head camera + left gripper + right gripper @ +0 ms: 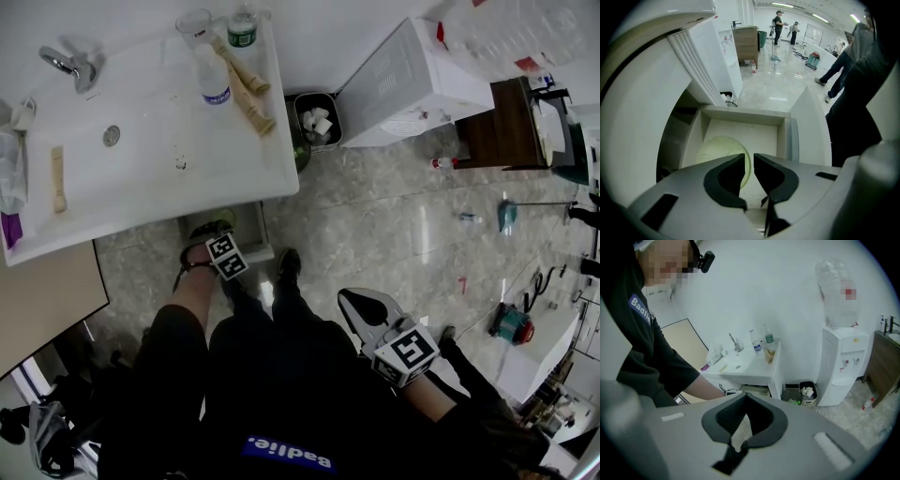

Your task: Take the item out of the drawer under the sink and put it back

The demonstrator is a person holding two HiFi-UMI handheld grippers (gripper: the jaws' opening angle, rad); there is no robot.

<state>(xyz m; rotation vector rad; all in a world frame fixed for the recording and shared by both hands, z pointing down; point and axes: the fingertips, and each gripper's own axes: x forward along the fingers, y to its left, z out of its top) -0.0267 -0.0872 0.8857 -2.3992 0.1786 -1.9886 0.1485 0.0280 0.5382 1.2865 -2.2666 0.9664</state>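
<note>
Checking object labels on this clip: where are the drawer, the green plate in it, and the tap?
drawer (pixel 740 115), left gripper view, on its far wall.
green plate (pixel 719 150), left gripper view, on its flat face above the gripper.
tap (pixel 68 64), head view, on its metal body.

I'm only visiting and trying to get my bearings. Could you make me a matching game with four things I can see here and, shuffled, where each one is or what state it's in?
Things:
1. pale green disc
2. bin
3. tap
4. right gripper

Places or states:
A. fingers together, nothing between them
B. on the floor beside the water dispenser
C. lying in the open drawer
D. mounted on the sink counter

Pairs: 1-C, 2-B, 3-D, 4-A
</note>
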